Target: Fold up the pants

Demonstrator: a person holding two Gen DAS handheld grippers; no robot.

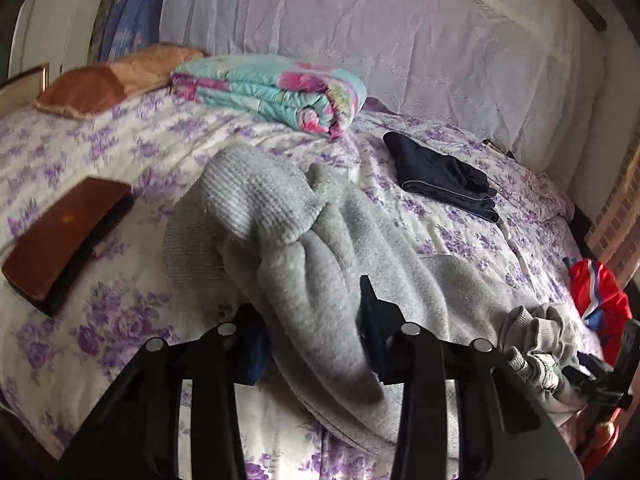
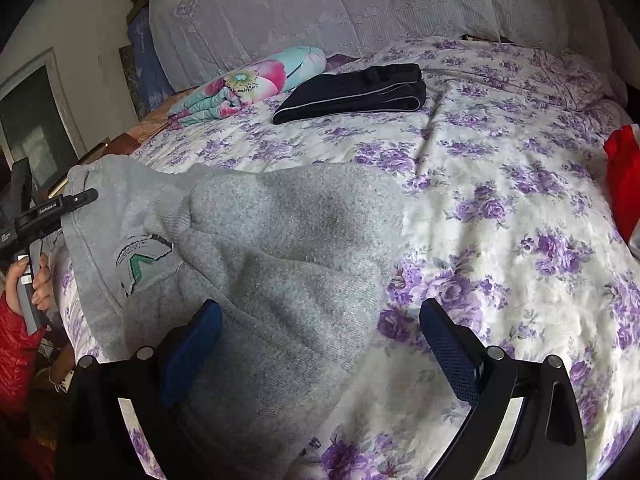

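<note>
Grey fleece pants [image 1: 304, 256] lie bunched on the floral bedspread [image 1: 120, 152]. My left gripper [image 1: 312, 340] is shut on a thick fold of the pants and holds it raised above the bed. In the right wrist view the pants [image 2: 280, 248] spread across the lower left, waistband logo [image 2: 140, 260] showing. My right gripper [image 2: 320, 344] is open, its left finger [image 2: 192, 344] over the grey fabric and its right finger [image 2: 452, 352] over the bedspread [image 2: 500, 200]. The left gripper body [image 2: 44, 212] shows at the far left edge of the pants.
Folded dark navy pants [image 1: 444, 176] [image 2: 356, 92] lie farther back. A folded floral quilt [image 1: 272, 92] [image 2: 240, 84] and an orange pillow [image 1: 112, 80] sit near the headboard. A brown book [image 1: 68, 236] lies left. Red clothing [image 1: 600, 296] [image 2: 624, 184] lies at the right edge.
</note>
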